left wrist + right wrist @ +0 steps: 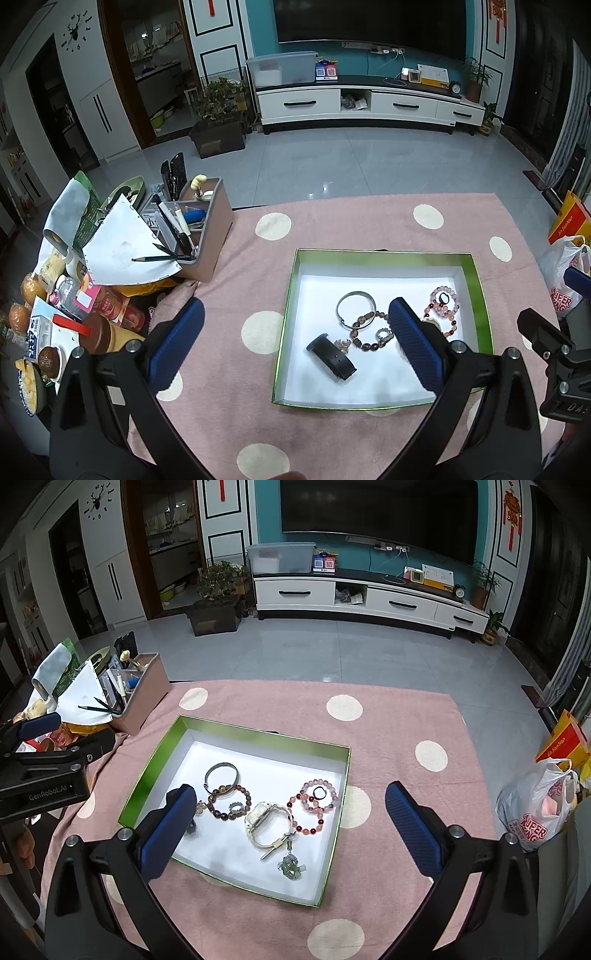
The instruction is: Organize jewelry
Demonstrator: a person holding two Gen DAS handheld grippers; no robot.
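Green-rimmed box (334,805) of jewelry lies below both open grippers.

My left gripper (295,339) is wide open, its blue pads (413,343) far apart and pointing forward and down. My right gripper (291,823) is also wide open, holding nothing, just beside the left one.

A soft, matt pink polka-dot cloth (388,716) covers the desk. The shallow green cardboard box (334,814) gleams foil-like outside, matt white inside. The thin silver metal bangle (221,773) shines; the pink glass-like bead bracelet (319,797) looks glossy.
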